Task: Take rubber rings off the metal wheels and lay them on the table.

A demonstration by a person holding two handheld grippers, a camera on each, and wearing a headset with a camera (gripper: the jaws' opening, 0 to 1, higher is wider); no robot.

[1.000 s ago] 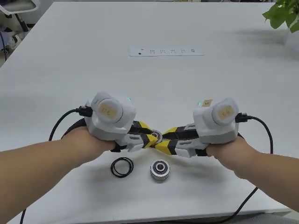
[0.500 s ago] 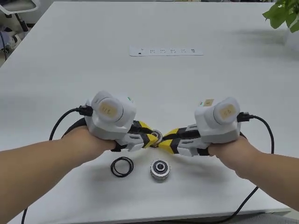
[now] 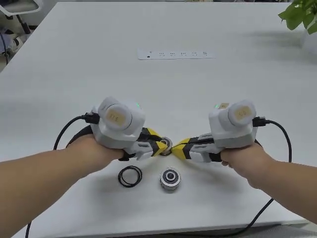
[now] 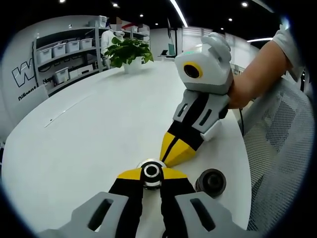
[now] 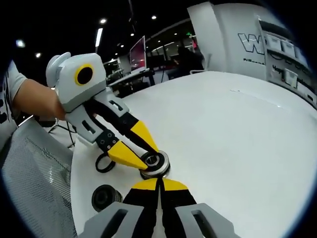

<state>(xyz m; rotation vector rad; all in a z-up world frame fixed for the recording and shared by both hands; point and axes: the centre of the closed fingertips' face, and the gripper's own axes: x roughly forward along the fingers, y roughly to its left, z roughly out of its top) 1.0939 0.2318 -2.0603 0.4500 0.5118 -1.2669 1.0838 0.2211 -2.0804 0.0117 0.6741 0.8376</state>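
My left gripper [image 3: 161, 147] [image 4: 151, 175] is shut on a small metal wheel [image 3: 166, 144] [image 4: 151, 170], held just above the table. My right gripper [image 3: 174, 146] [image 5: 158, 182] faces it with its jaws shut, tips right at the wheel's [image 5: 157, 162] edge; whether a ring is pinched between them is too small to tell. Two or three black rubber rings [image 3: 130, 176] [image 5: 104, 162] lie overlapped on the white table below the left gripper. A second wheel [image 3: 170, 179] [image 4: 210, 181] [image 5: 103, 197] with a dark tyre sits flat beside them.
The white table [image 3: 163, 89] stretches far ahead, with a white power strip [image 3: 176, 54] in the middle. A potted plant [image 3: 299, 15] stands at the far right corner. Black cables [image 3: 69, 130] trail from both grippers toward the near edge.
My right gripper has drawn back a little to the right, opening a small gap from the wheel. The left gripper, the rings and the second wheel have stayed put.
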